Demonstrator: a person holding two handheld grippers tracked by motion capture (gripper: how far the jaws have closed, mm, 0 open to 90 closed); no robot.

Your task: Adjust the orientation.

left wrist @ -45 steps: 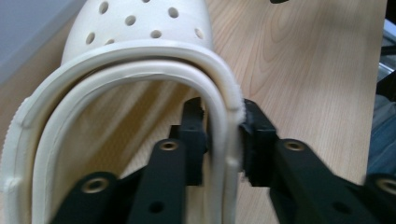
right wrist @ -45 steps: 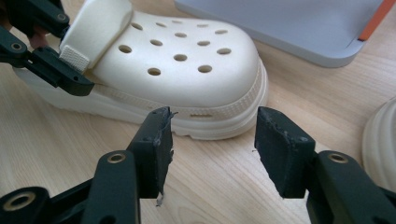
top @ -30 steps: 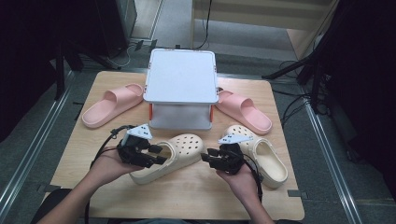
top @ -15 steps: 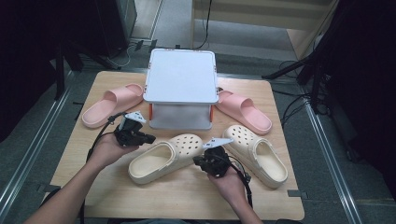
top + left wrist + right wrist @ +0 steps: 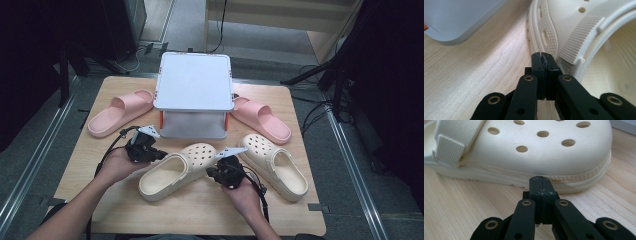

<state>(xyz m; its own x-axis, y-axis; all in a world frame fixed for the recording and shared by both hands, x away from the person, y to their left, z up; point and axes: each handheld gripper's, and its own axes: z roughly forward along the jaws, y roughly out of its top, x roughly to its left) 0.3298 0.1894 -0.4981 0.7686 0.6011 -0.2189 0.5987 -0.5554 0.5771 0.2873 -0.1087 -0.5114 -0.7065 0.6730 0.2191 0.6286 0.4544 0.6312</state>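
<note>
Wooden table (image 5: 100, 100), seen from above. White lidded box (image 5: 194, 82) at centre rear, raised on a base with orange clips at its corners. Pink slide (image 5: 120, 112) to the box's left, second pink slide (image 5: 261, 118) to its right, both flat on the wood.

Two cream perforated clogs in front of the box. Left clog (image 5: 177, 170) lying diagonally, toe toward the box, heel opening toward the near edge. Right clog (image 5: 274, 165) just beside it, toe close to the left clog's toe, heel pointing out to the right.

Left gripper (image 5: 151, 154) held in the left hand (image 5: 117, 165), at the left flank of the left clog. Jaws pressed fully together with nothing between them; tips right at the clog's side wall beside the textured strap end (image 5: 579, 37), contact not certain. Corner of the white box visible at upper left of the left gripper view.

Right gripper (image 5: 218, 173) held in the right hand (image 5: 245, 192), in the gap between the two clogs, against the right flank of the left clog. Jaws likewise closed tight and empty; tips at the ribbed sole edge below the toe holes (image 5: 542, 133) in the right gripper view, touching or very nearly so.

Cables trailing from both grippers back toward the near edge.
</note>
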